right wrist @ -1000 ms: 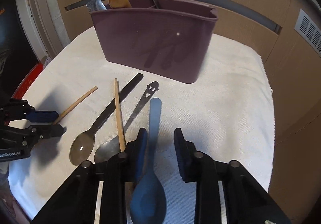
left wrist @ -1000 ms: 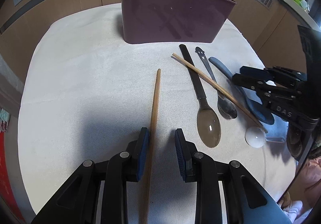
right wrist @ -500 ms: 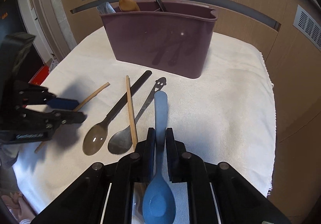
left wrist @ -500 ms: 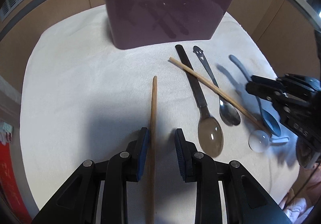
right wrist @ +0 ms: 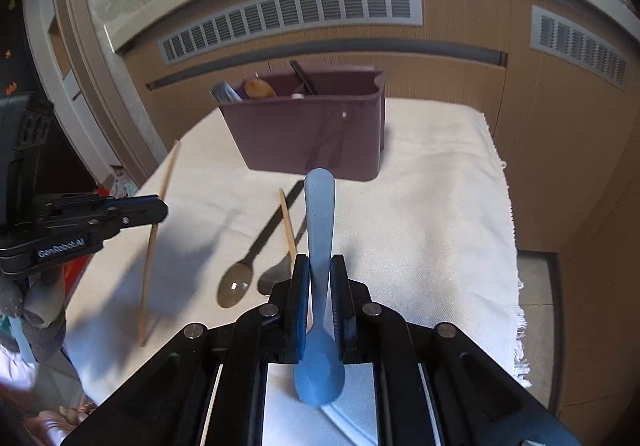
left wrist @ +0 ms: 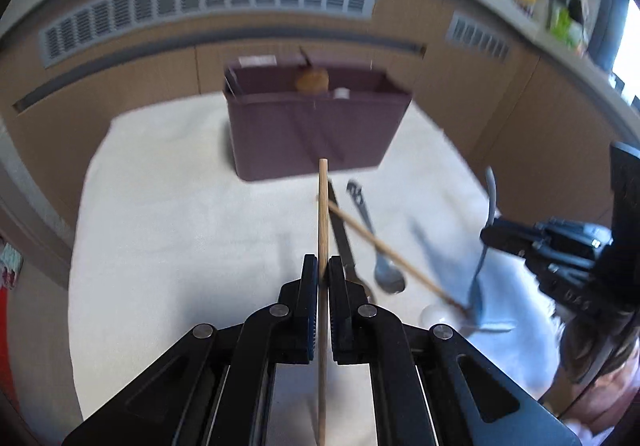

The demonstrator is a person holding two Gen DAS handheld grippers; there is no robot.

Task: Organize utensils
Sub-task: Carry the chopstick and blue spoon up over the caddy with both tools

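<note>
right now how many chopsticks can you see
2: one chopstick shut in the left gripper, one loose chopstick on the cloth across the spoons. The bin may hide more.

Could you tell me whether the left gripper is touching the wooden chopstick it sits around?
Touching. In the left wrist view the left gripper has both pads pressed against the wooden chopstick, with no gap on either side.

The desk is viewed obliquely downward from each wrist, close behind its tool; the purple holder is shared.
</note>
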